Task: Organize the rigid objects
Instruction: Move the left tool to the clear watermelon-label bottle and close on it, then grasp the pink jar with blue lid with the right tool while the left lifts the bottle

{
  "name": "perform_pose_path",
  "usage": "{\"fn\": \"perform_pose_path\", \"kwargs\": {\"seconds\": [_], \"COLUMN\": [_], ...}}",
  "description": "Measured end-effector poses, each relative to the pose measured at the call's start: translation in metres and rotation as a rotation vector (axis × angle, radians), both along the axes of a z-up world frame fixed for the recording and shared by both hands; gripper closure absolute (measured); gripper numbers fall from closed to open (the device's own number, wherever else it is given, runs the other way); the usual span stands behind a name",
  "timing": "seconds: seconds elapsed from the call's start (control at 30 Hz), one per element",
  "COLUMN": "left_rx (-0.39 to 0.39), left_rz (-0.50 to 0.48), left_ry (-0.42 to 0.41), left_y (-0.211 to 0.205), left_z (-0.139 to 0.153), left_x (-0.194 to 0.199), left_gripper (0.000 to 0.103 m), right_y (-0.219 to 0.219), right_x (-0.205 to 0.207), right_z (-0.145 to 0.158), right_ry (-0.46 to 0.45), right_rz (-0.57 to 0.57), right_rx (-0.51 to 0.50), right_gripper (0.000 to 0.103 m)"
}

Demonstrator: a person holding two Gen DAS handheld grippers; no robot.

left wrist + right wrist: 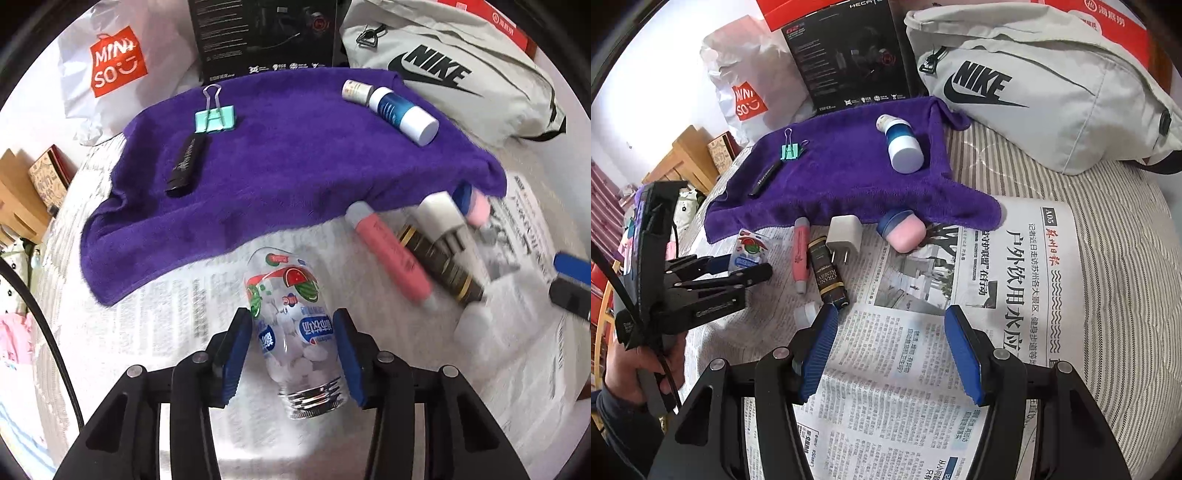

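A clear candy bottle [295, 332] with a watermelon label and a silver threaded neck lies on the newspaper [997, 295]. My left gripper [292, 314] straddles it, blue pads against both sides. The right wrist view shows the same bottle [750, 247] between the left gripper's fingers [753, 271]. My right gripper [892, 310] hangs open over bare newspaper with nothing between its pads. On the purple towel [295, 166] lie a mint binder clip [214, 118], a black stick [186, 162], a blue-and-white bottle [402, 110] and a small white bottle [356, 90].
Beside the towel's near edge lie a pink highlighter [800, 254], a dark gold-banded tube [827, 277], a white charger [844, 236] and a pink-and-blue case [903, 230]. Behind stand a Miniso bag [750, 99], a black box [849, 55] and a grey Nike bag [1034, 85].
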State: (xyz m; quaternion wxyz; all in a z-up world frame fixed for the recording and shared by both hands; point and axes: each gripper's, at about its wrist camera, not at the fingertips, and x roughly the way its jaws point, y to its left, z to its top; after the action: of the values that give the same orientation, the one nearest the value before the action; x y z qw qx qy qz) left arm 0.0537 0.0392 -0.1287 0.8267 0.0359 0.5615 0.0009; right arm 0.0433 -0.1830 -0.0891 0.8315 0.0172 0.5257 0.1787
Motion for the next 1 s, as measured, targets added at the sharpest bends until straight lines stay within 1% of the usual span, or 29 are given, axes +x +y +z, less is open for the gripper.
{"fn": "perform_pose_path", "kwargs": {"seconds": [0.13, 0.2, 0.33, 0.37, 0.43, 0.6, 0.67, 0.73, 0.8, 1.0], "left_rx": [-0.029, -0.042, -0.138, -0.149, -0.154, -0.172, -0.152, -0.101, -0.079, -0.069], "left_rz": [0.017, 0.028, 0.021, 0.02, 0.02, 0.027, 0.033, 0.021, 0.01, 0.002], "left_ry": [-0.009, -0.033, -0.058, -0.058, -0.059, -0.036, -0.023, -0.01, -0.024, -0.027], "left_y": [0.009, 0.013, 0.019, 0.02, 0.022, 0.022, 0.02, 0.015, 0.012, 0.013], "left_z": [0.003, 0.009, 0.024, 0.025, 0.024, 0.011, 0.004, -0.004, -0.005, -0.004], "left_x": [-0.005, -0.009, -0.013, -0.012, -0.011, -0.006, -0.004, -0.002, -0.003, -0.009], "left_gripper": [0.062, 0.062, 0.063, 0.063, 0.063, 0.063, 0.063, 0.063, 0.063, 0.063], "right_y": [-0.002, -0.001, -0.001, -0.002, -0.004, -0.005, -0.003, -0.003, -0.001, 0.004], "right_x": [0.0, 0.002, 0.004, 0.004, 0.006, 0.017, 0.02, 0.021, 0.023, 0.022], "right_z": [-0.003, -0.007, -0.013, -0.014, -0.015, -0.022, -0.024, -0.025, -0.026, -0.029], "right_ry": [0.005, 0.016, 0.031, 0.032, 0.035, 0.058, 0.062, 0.064, 0.07, 0.079], "right_rz": [-0.002, -0.004, -0.002, -0.004, -0.011, -0.015, -0.014, -0.013, -0.01, 0.002], "right_rx": [0.008, 0.014, 0.006, 0.006, 0.009, 0.019, 0.011, 0.009, 0.007, -0.013], "right_gripper": [0.043, 0.043, 0.043, 0.043, 0.043, 0.043, 0.043, 0.043, 0.043, 0.043]}}
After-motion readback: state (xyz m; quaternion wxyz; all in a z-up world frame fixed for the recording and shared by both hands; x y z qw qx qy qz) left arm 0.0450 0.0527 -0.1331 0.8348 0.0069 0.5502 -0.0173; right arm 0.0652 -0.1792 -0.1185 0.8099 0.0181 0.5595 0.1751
